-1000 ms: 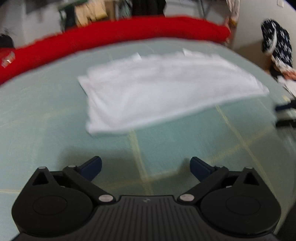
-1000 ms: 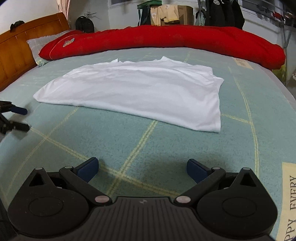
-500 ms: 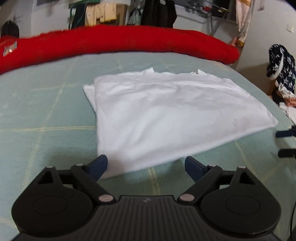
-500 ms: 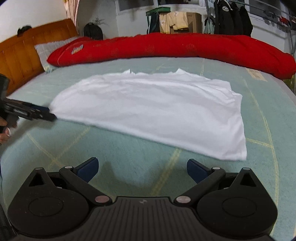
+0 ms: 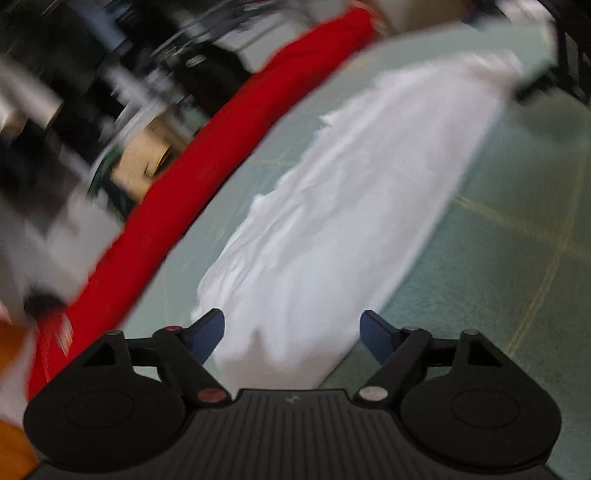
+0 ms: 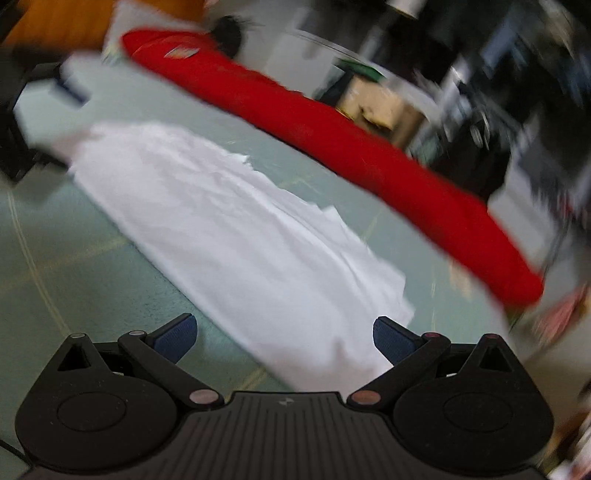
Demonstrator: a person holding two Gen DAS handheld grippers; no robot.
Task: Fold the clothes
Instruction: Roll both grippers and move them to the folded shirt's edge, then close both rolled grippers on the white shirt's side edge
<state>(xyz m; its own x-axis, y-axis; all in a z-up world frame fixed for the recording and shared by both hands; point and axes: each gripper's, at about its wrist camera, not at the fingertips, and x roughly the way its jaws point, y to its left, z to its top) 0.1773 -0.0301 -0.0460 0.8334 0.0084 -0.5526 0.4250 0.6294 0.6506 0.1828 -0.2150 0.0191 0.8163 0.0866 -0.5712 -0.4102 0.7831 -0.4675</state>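
A white folded shirt (image 5: 354, 206) lies flat on the pale green bedspread (image 5: 517, 266). My left gripper (image 5: 293, 332) stands at one short end of the shirt, and its jaws are closing with the cloth's edge between the blue pads, which do not press on it. In the right wrist view the same shirt (image 6: 236, 236) stretches away, and my right gripper (image 6: 284, 334) straddles its opposite short end with the jaws wide apart. The other gripper shows blurred at the far end in each view. Both views are tilted and smeared by motion.
A long red bolster (image 5: 221, 155) (image 6: 332, 144) runs along the far side of the bed. Beyond it stand a cardboard box (image 6: 380, 107), dark hanging clothes and a rack. An orange wooden headboard (image 6: 74, 18) shows at the upper left of the right wrist view.
Both grippers have rolled sideways and moved in over the shirt's two short ends. The left jaws have narrowed; the shirt lies as before.
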